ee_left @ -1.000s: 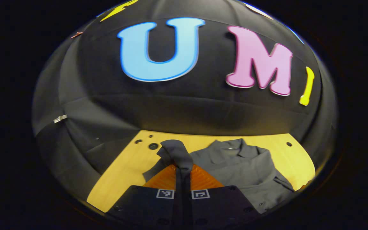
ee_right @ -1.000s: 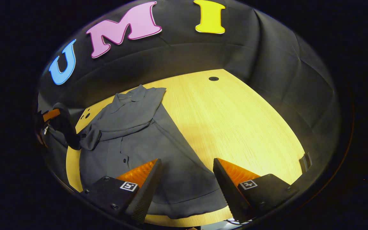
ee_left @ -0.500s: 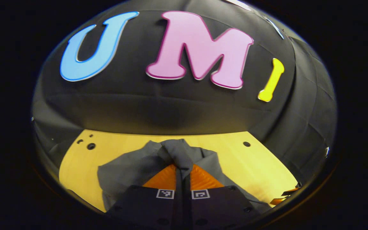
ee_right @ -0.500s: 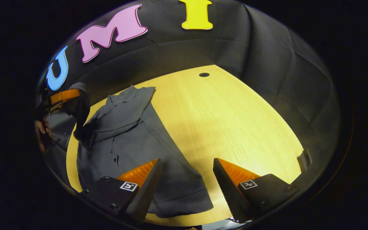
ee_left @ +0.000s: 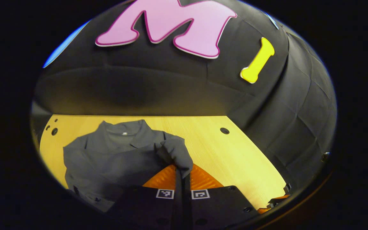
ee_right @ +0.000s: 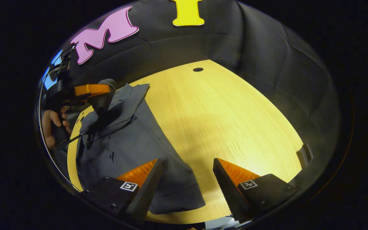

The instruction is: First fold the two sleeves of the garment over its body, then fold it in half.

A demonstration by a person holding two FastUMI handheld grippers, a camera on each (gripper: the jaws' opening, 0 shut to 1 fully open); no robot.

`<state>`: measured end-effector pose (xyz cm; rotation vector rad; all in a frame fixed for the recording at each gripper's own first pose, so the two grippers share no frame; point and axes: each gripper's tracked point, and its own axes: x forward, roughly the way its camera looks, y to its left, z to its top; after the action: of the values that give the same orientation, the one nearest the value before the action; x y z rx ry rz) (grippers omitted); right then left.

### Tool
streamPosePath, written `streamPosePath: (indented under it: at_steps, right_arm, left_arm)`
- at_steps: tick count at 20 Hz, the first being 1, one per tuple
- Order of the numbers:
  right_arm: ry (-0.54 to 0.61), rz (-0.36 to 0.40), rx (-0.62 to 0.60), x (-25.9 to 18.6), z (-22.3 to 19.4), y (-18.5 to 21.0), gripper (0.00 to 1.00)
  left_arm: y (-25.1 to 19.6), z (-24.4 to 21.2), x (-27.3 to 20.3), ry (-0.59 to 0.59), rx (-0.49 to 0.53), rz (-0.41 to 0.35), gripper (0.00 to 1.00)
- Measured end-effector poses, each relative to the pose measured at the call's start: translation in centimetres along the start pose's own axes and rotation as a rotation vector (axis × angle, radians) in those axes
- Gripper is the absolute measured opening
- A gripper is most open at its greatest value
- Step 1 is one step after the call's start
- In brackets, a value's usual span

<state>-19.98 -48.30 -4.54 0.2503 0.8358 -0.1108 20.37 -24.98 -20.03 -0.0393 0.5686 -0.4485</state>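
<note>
A dark grey button-up shirt (ee_right: 129, 140) lies flat on the yellow wooden table (ee_right: 228, 121), collar (ee_left: 123, 129) toward the back wall. My left gripper (ee_left: 183, 172) is shut on the end of a sleeve (ee_left: 174, 151), held up over the shirt's body (ee_left: 107, 163). In the right gripper view that same gripper (ee_right: 102, 91) hangs above the shirt's collar end, with a hand (ee_right: 51, 123) behind it. My right gripper (ee_right: 187, 182) is open, hovering above the shirt's hem corner (ee_right: 184, 195) near the table's front edge, nothing between its fingers.
Black cloth walls close in the table at the back and right. Small round holes mark the tabletop: one at the far right (ee_right: 198, 69), a few at the far left (ee_left: 54, 131). A small dark bracket (ee_right: 304, 155) sits at the table's right edge.
My left gripper has carried the sleeve end rightward, from beside the shirt to over its body. The right gripper stays open and has shifted slightly, the shirt sliding left in its view.
</note>
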Motion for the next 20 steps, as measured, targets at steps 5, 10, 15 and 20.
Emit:
streamPosePath:
  at_steps: [5,10,15,20]
  right_arm:
    - [0.023,0.021,-0.008,0.7,-0.1,0.4,0.99]
    - [0.048,0.050,-0.015,1.6,-0.3,1.4,0.99]
    - [0.103,0.072,-0.022,1.9,-1.6,2.0,0.99]
    - [0.154,0.055,0.006,2.1,-3.4,1.6,0.99]
  left_arm:
    - [-0.6,-1.9,2.8,0.058,0.054,-0.009,0.09]
    - [0.3,-1.9,1.2,0.043,0.074,-0.002,0.54]
    - [5.0,-3.0,-5.6,0.004,0.164,0.069,0.96]
    - [12.3,-8.6,-15.2,0.039,0.128,0.183,0.96]
